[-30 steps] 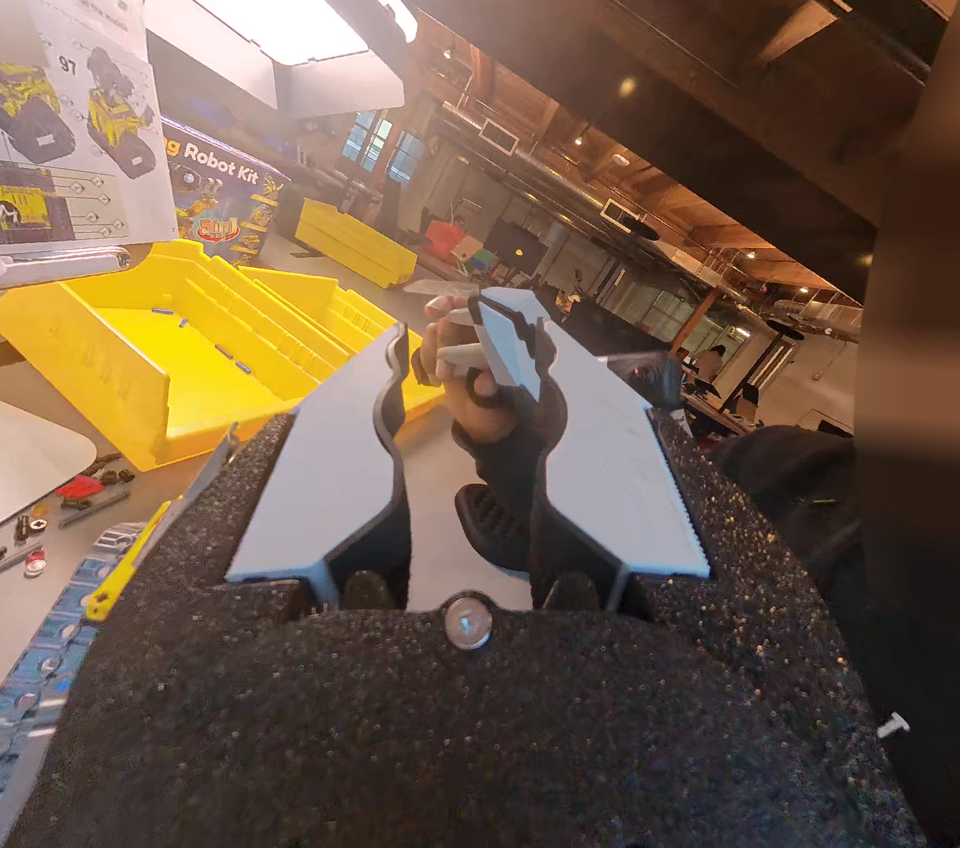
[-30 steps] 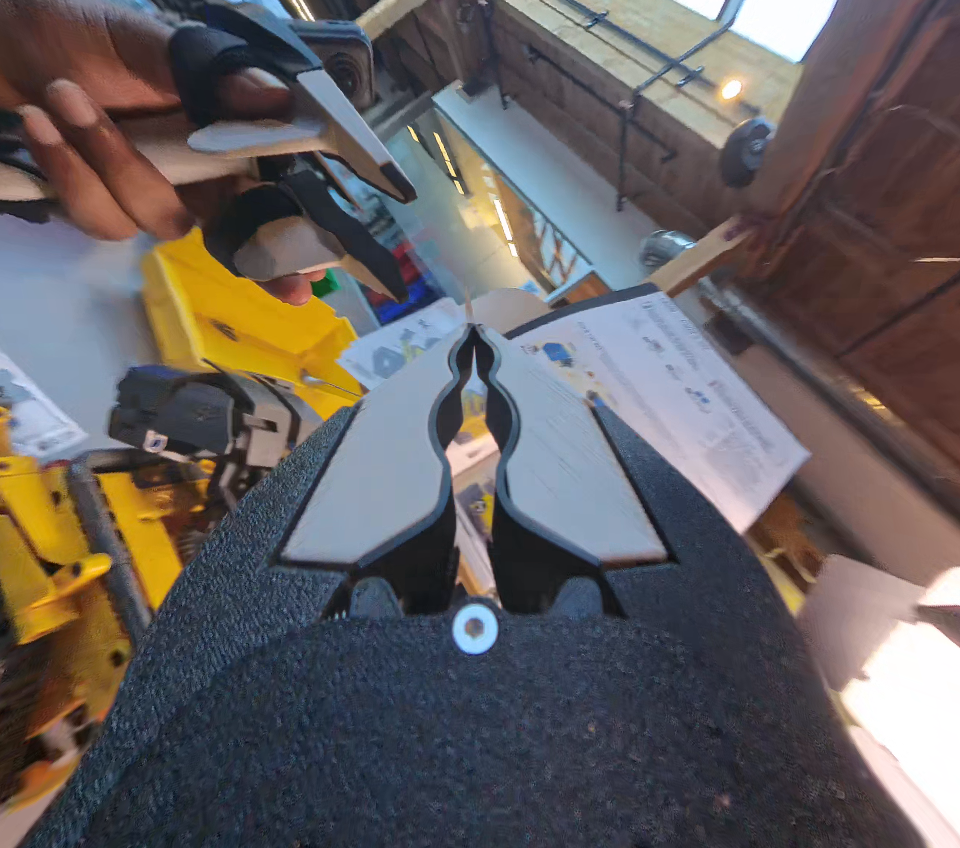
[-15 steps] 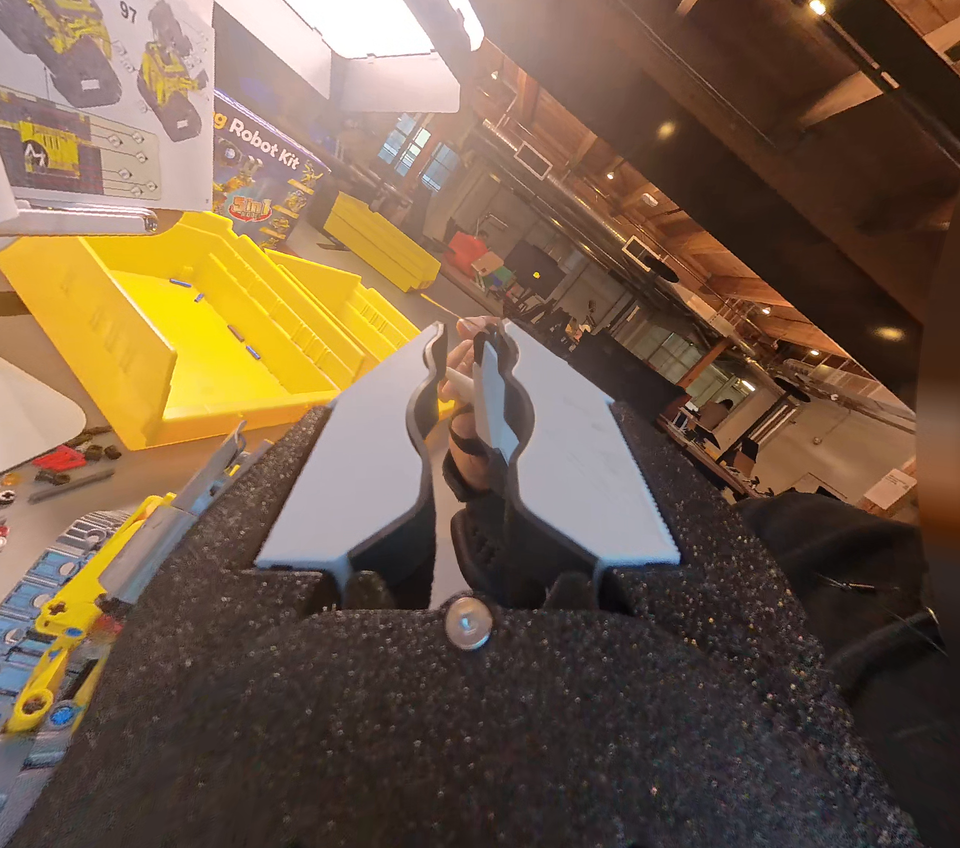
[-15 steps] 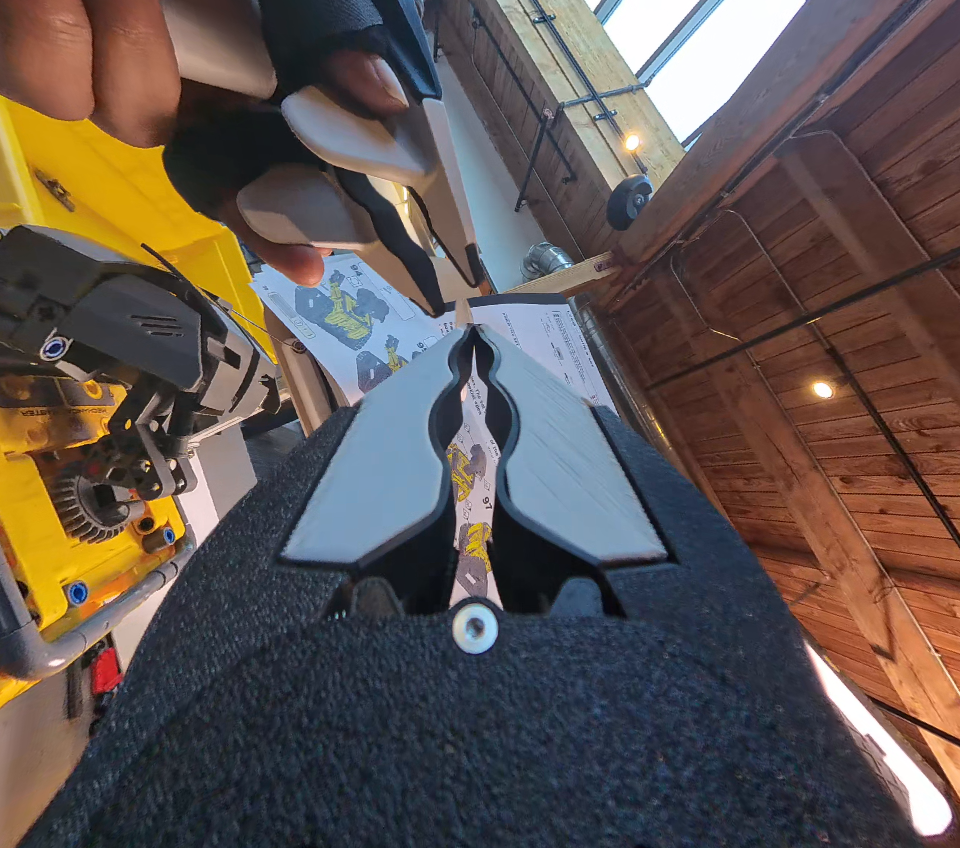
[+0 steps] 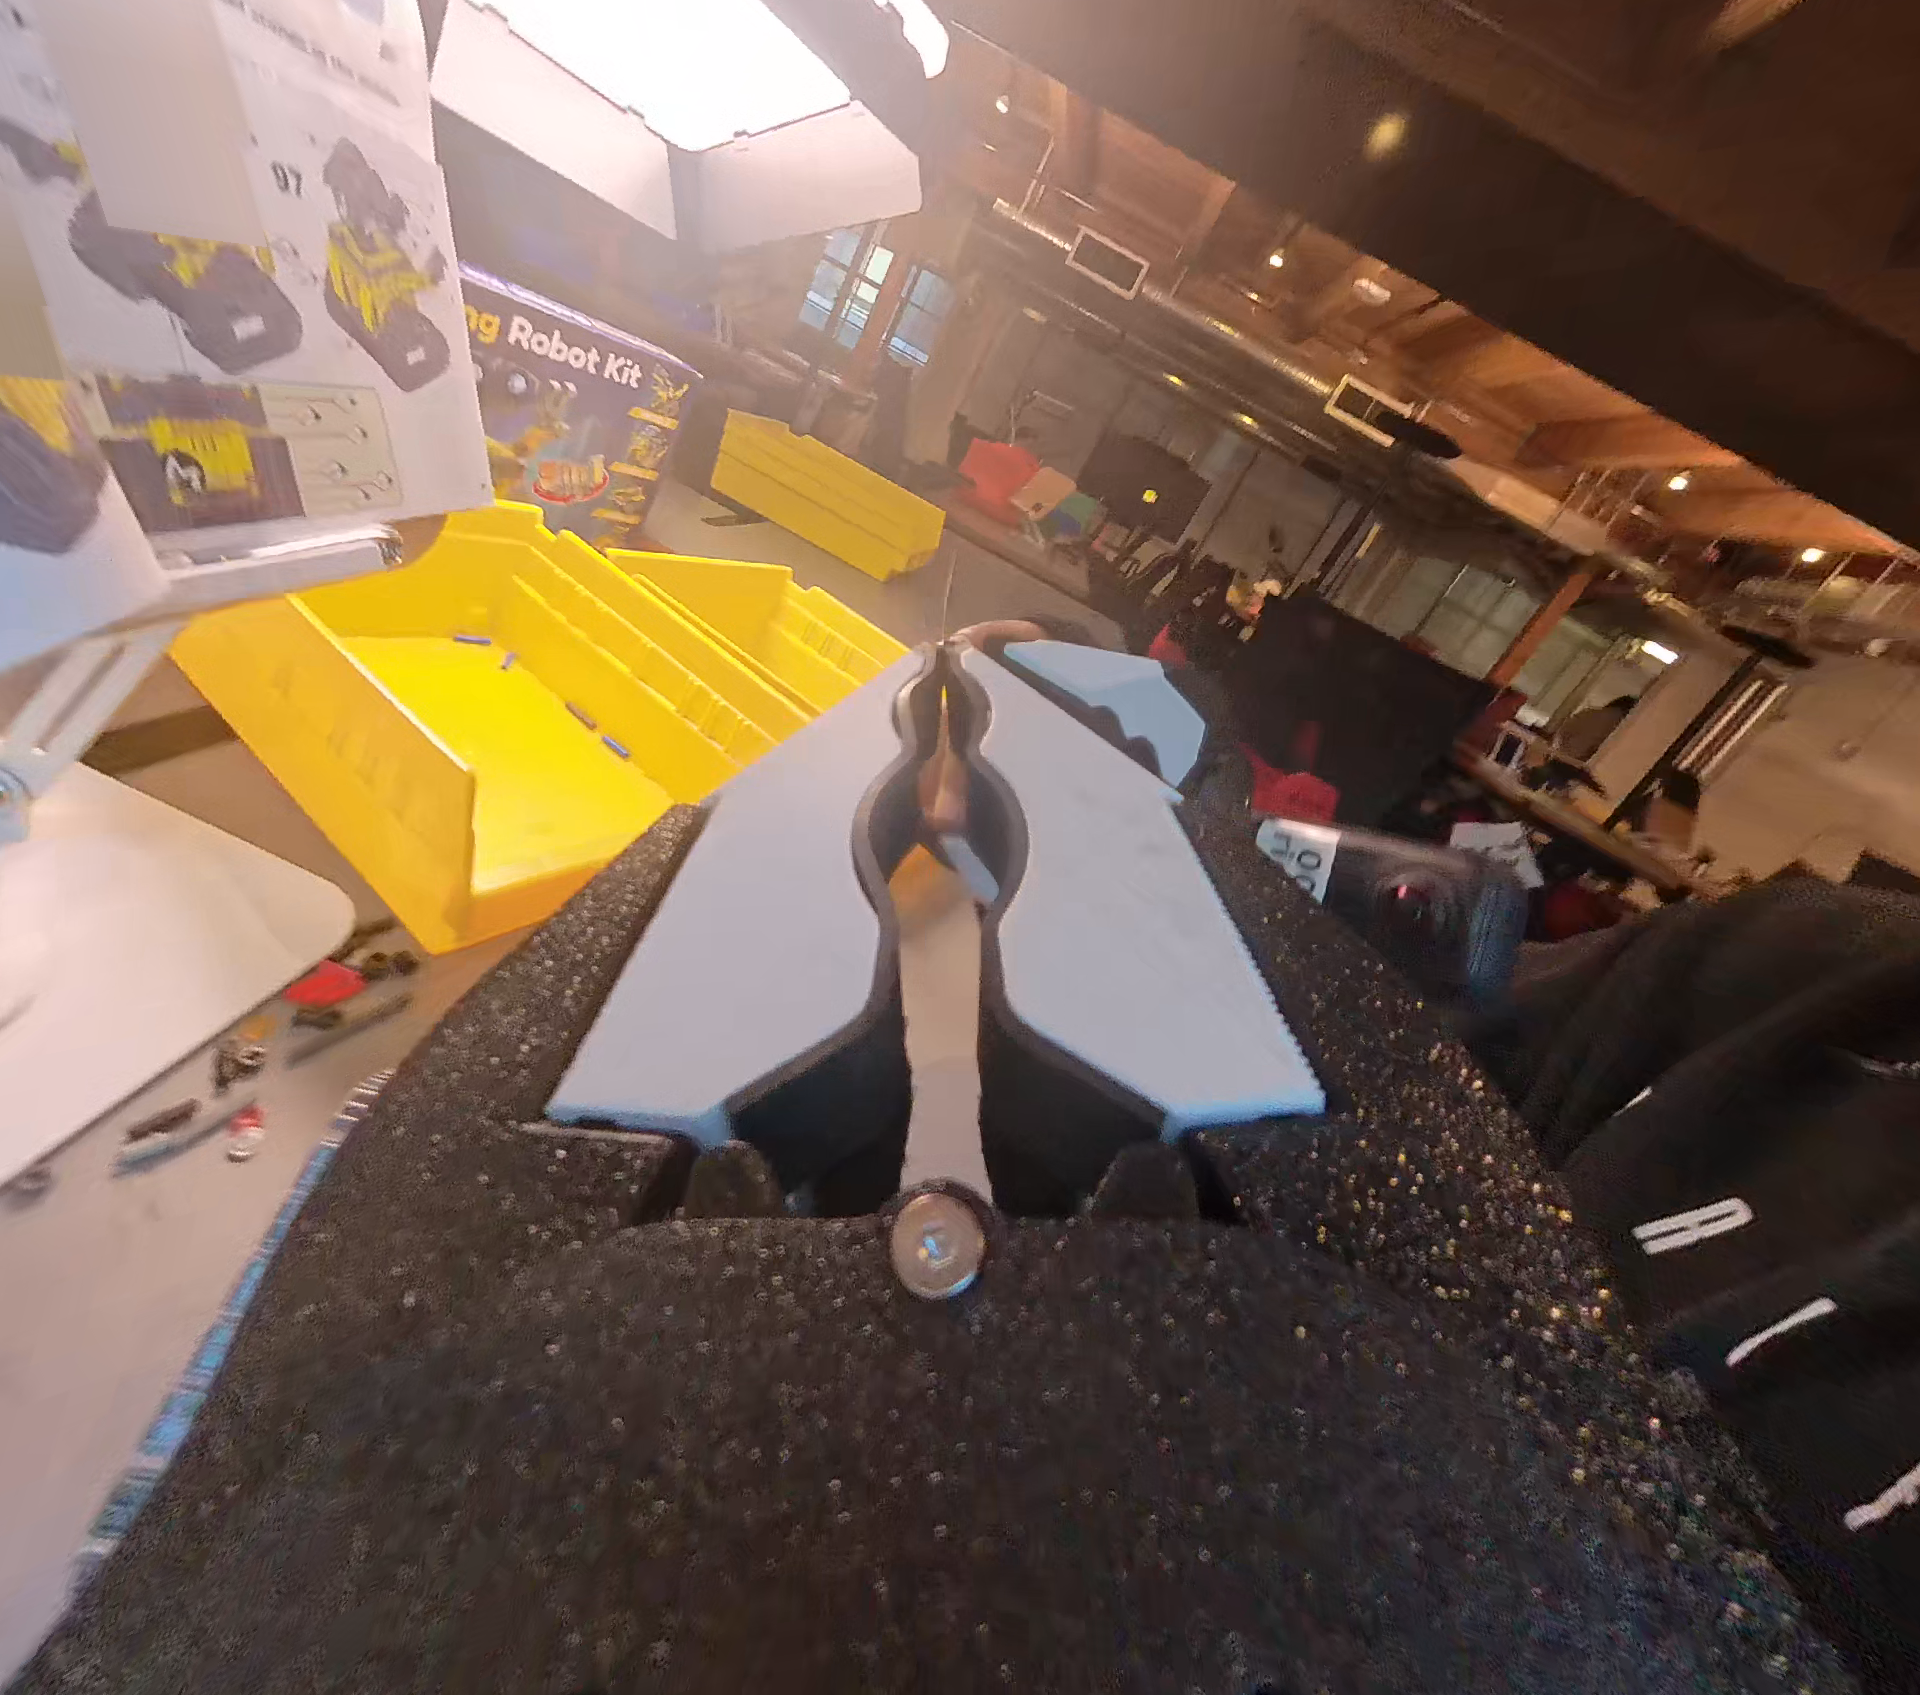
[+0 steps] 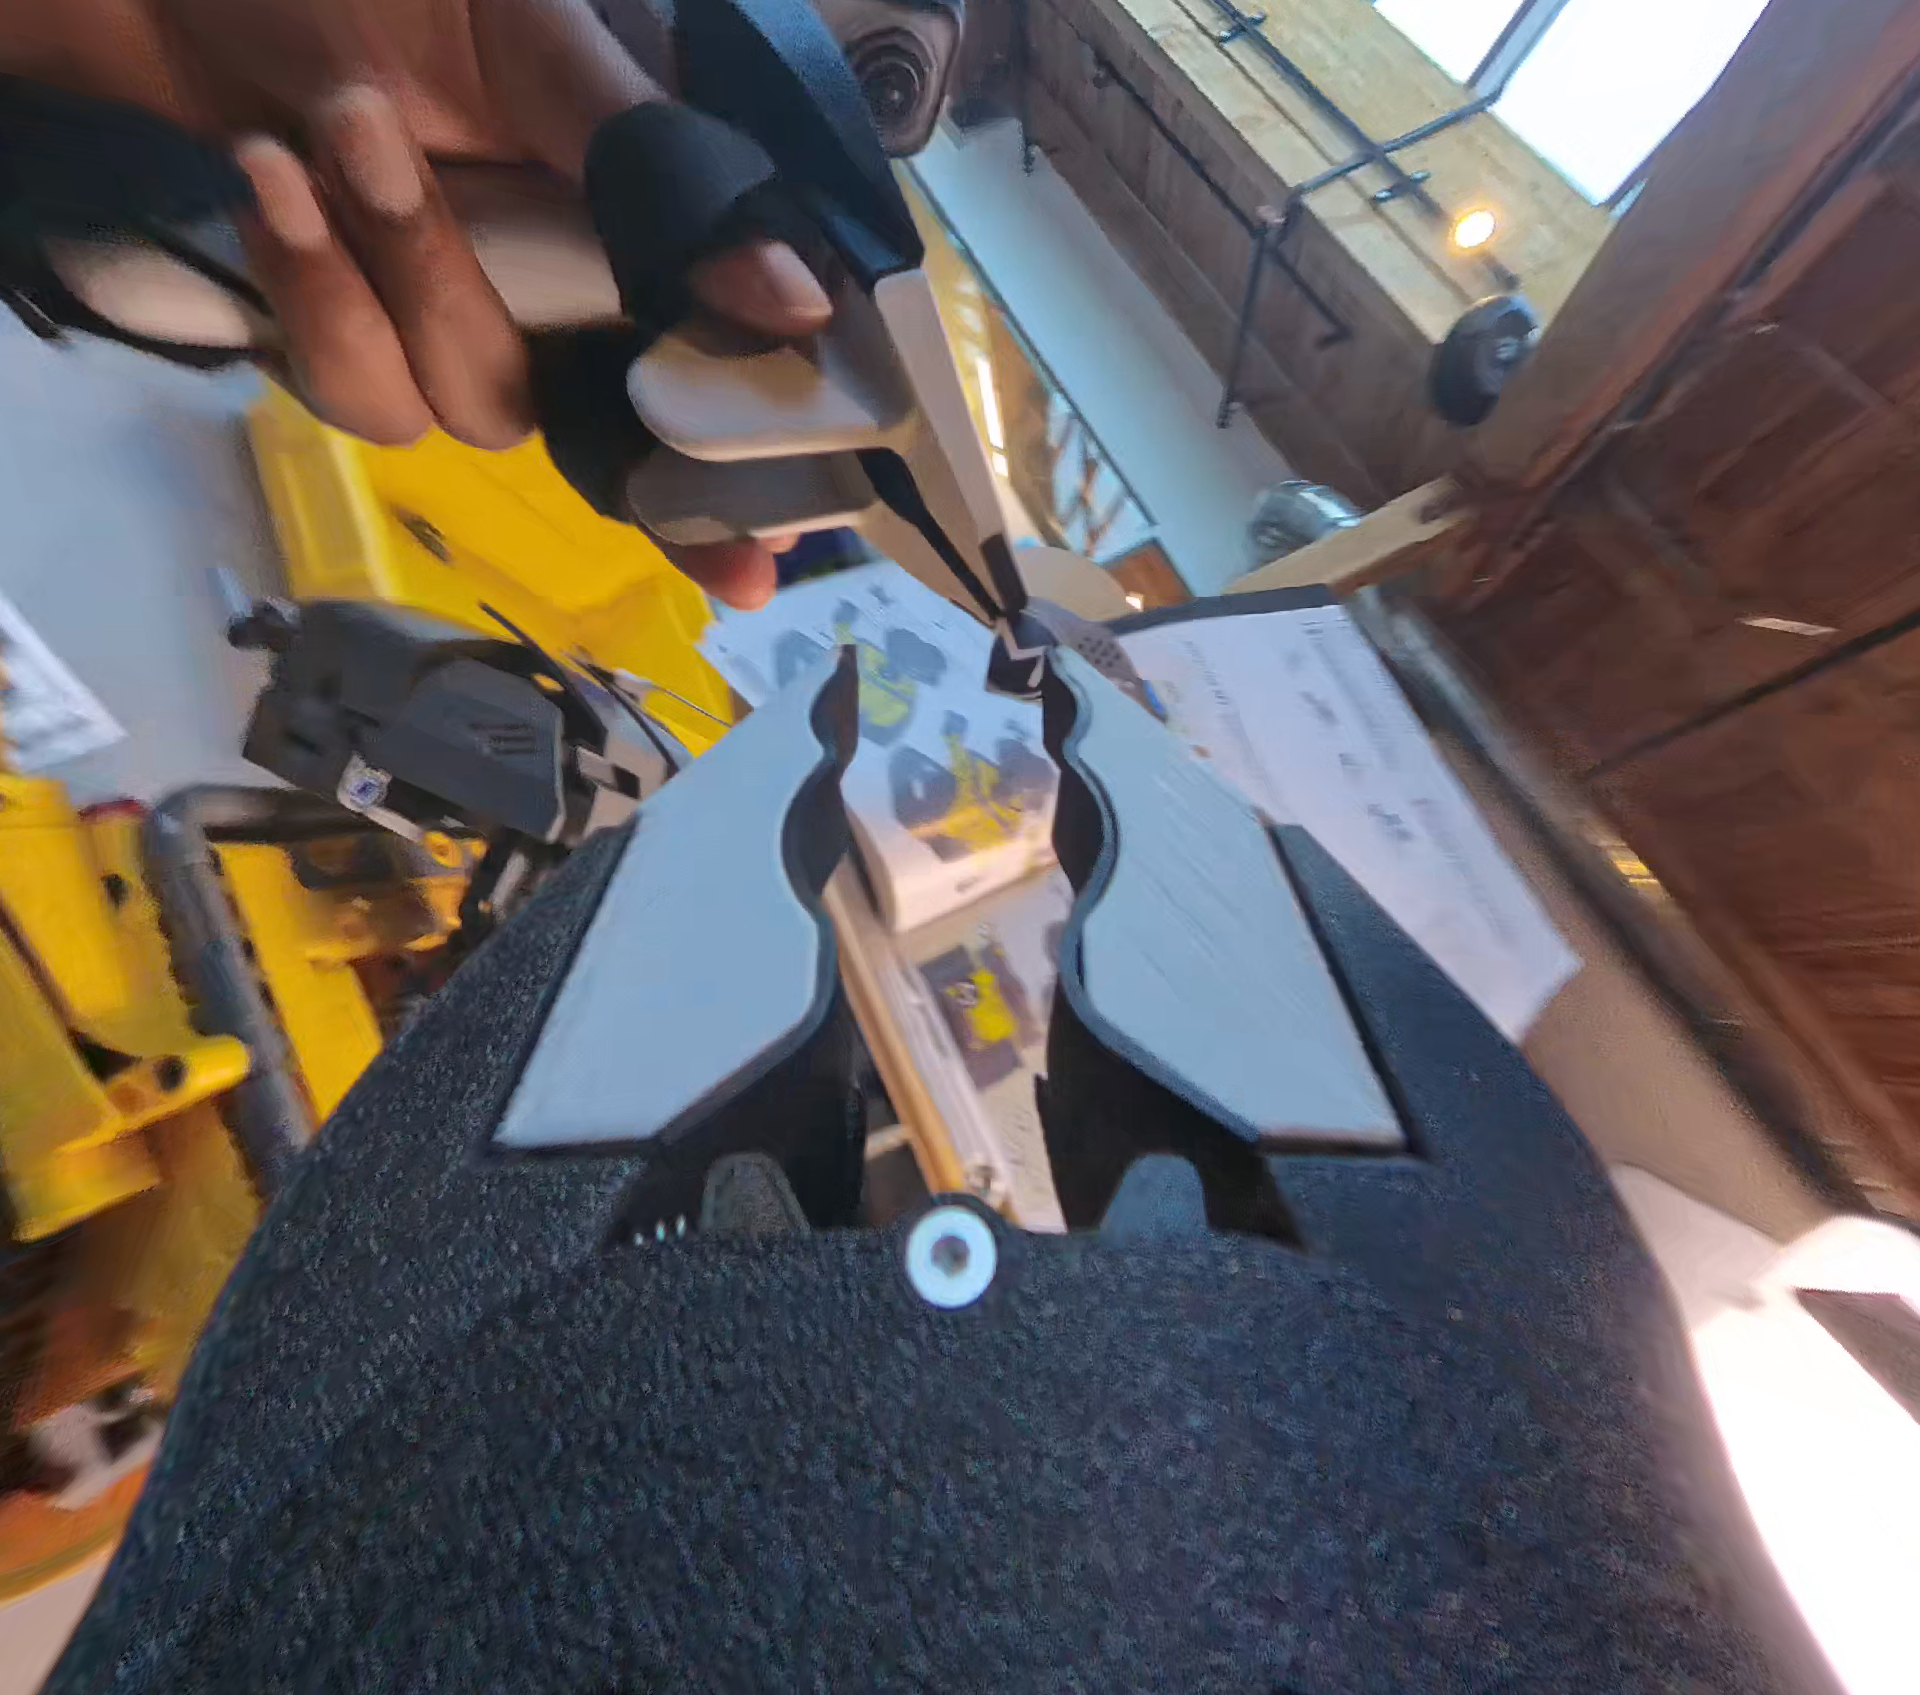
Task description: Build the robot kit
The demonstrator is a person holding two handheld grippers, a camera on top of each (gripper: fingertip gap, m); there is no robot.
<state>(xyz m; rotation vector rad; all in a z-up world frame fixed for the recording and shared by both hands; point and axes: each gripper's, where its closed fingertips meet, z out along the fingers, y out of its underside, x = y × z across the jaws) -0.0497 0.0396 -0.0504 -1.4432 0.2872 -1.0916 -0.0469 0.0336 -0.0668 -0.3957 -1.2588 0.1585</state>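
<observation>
In the left wrist view, a glossy printed instruction sheet (image 5: 239, 191) stands propped at far left above a smooth pale board (image 5: 135, 949). Small loose parts, red and dark (image 5: 312, 1001), lie scattered on the grey desk (image 5: 135, 1282). Beside them sits a moulded yellow plastic bin (image 5: 499, 762) with ribbed walls, a few small blue pieces on its floor. Behind it stands a printed kit box (image 5: 582, 419). The left claw (image 5: 943, 658), grey wavy-edged plates bordered in black rubber on a coarse, gritty black body, is clenched, tips meeting; a thin wire-like sliver appears pinched there, though blur prevents certainty. The right claw (image 5: 1101, 710) lies just beyond it.

In the right wrist view, a yellow and dark-grey toy vehicle model (image 6: 312, 814) with wires occupies the left. Above, a hand (image 6: 343, 118) in a black fabric strap grips the left claw (image 6: 1003, 601), whose tips pinch a small dark faceted piece (image 6: 1018, 653). The right claw (image 6: 945, 679) is released, plates spread, its right fingertip (image 6: 1070, 700) just beside that piece. Instruction pages (image 6: 1330, 772) lie beyond.
</observation>
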